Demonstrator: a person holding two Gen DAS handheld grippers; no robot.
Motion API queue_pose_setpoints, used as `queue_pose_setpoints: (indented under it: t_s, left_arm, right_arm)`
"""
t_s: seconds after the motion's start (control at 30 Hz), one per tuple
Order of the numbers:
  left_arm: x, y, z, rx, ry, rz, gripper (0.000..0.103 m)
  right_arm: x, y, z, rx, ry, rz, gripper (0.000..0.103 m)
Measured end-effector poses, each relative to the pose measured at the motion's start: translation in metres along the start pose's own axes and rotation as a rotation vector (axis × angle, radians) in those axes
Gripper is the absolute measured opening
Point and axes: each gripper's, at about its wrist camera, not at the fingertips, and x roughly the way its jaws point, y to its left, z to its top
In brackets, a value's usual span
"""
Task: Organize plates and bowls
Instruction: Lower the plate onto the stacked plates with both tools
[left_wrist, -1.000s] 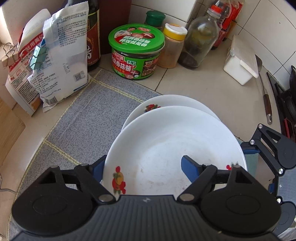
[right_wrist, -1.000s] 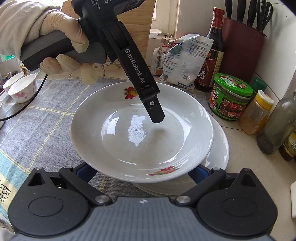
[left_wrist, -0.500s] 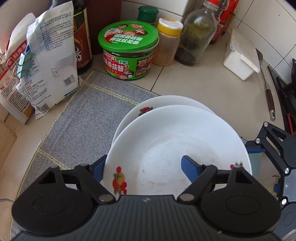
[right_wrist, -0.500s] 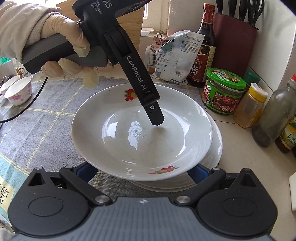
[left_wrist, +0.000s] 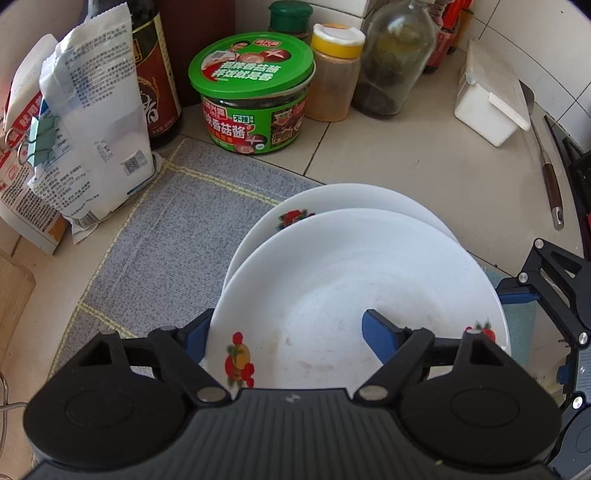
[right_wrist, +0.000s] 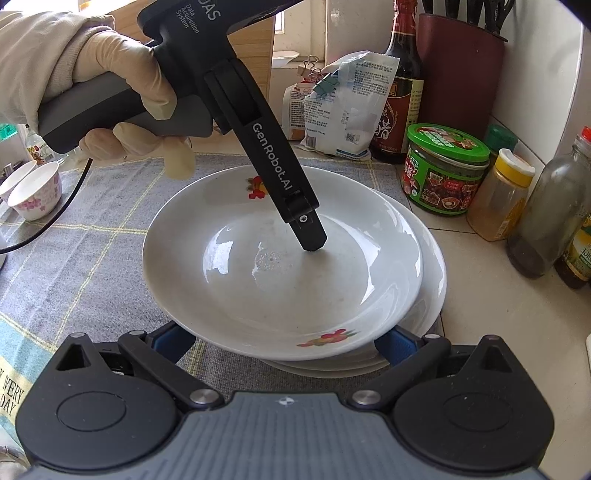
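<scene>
- Left gripper (left_wrist: 284, 332) pinches the top plate (left_wrist: 354, 295) — one finger inside, one beneath the rim — above the plate stack (right_wrist: 432, 280) (for nesting, likely) at the mat's (left_wrist: 177, 221) counter-side edge.
- Right gripper (right_wrist: 273, 341): jaws spread wide, empty, under the plate's near rim.

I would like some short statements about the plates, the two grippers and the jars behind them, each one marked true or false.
1. The left gripper clamps the rim of the top plate, one finger under it. True.
2. The top plate lies flat on the stack. False: it is tilted, offset over the lower plates.
3. The jar has a red lid. False: the lid is green.
4. The right gripper grips the plate. False: its fingers are spread wide beneath the plate.
5. Two small cups stand on the cloth. True.
</scene>
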Motion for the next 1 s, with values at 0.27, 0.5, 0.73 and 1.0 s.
queue_pose_setpoints:
  t_s: [0.27, 0.5, 0.73, 1.0]
  left_arm:
    - [0.0026, 0.0017, 0.0014, 0.000, 0.009, 0.007, 0.083]
    - [0.0045, 0.0028, 0.0019, 0.005, 0.017, 0.015, 0.083]
    - [0.0024, 0.0043, 0.0013, 0.008, 0.022, 0.016, 0.083]
    - [-0.0006, 0.0052, 0.0006, 0.006, 0.022, 0.014, 0.084]
  right_arm:
    - [0.0007, -0.0014, -0.0001, 0.014, 0.004, 0.003, 0.103]
    - [-0.0001, -0.0033, -0.0001, 0.028, 0.004, 0.007, 0.103]
    - [0.0007, -0.0060, 0.0007, 0.042, 0.005, 0.013, 0.103]
    - [0.0011, -0.0049, 0.0001, 0.045, 0.009, 0.013, 0.103]
